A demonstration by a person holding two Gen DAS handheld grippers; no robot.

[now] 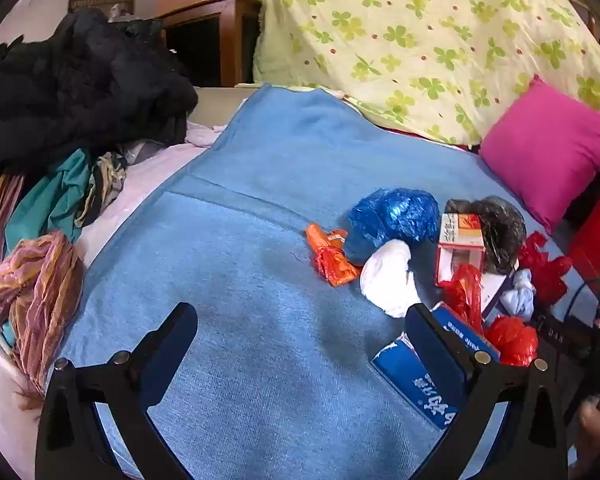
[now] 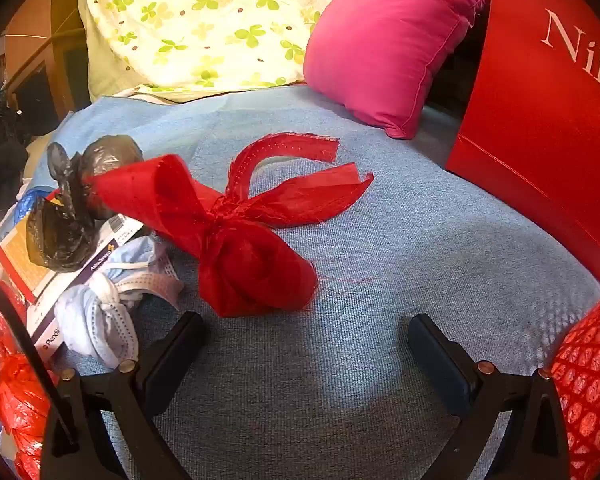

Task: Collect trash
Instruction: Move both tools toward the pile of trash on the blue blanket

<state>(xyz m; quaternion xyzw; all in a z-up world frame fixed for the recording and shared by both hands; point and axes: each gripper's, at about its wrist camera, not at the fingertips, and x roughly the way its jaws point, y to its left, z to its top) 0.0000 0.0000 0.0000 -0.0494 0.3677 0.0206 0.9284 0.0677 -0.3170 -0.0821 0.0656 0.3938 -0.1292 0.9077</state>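
Trash lies on a blue blanket (image 1: 260,240). In the left wrist view I see an orange wrapper (image 1: 332,256), a blue plastic bag (image 1: 396,216), a white wad (image 1: 388,280), a red-and-white carton (image 1: 460,248), a black bag (image 1: 500,232) and a blue box (image 1: 416,380). My left gripper (image 1: 302,320) stands open above bare blanket, left of the pile. In the right wrist view a knotted red fabric bundle (image 2: 252,256) lies just ahead of my open right gripper (image 2: 306,332). Left of it are a black bag (image 2: 60,236), crumpled face masks (image 2: 104,320) and a red plastic bag (image 2: 16,396).
A pink cushion (image 2: 384,48) and a clover-print quilt (image 1: 420,40) lie at the back. A red paper bag (image 2: 540,120) stands at the right, a red mesh basket (image 2: 588,380) at the near right. Dark clothes (image 1: 80,80) and scarves (image 1: 36,292) pile up on the left.
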